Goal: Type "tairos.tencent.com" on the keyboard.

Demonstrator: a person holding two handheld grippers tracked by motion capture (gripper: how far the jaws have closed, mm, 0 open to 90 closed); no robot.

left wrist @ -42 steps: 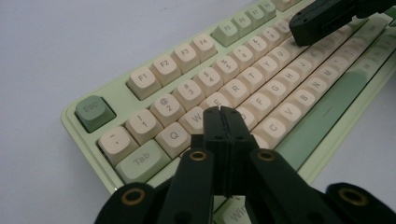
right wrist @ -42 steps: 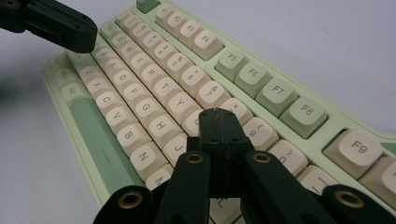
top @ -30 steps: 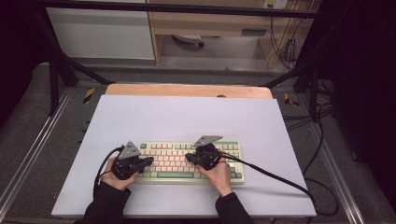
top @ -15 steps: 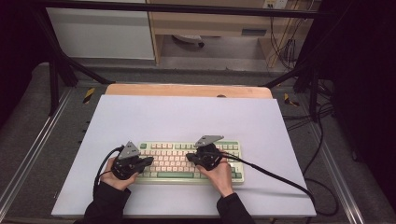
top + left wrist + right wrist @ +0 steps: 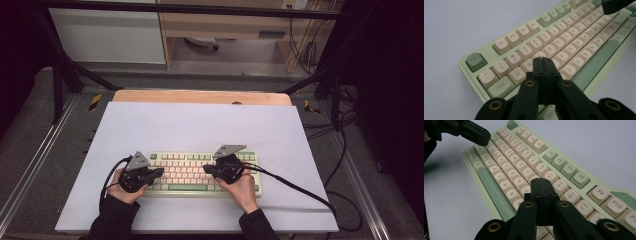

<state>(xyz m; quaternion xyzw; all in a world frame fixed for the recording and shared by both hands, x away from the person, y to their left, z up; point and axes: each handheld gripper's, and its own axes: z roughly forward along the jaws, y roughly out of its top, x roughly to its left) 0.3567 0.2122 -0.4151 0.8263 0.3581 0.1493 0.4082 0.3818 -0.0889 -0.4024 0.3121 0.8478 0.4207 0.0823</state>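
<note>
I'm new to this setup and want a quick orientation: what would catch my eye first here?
The pale green keyboard with cream keys stands out, lying near the front edge of the white table. A left claw and a right claw, both shut and empty, are poised over its key rows from either end. Black cables trail off across the white surface.

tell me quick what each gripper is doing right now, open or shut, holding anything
left gripper: shut, holding nothing, over the pale green keyboard.
right gripper: shut, holding nothing.
</note>
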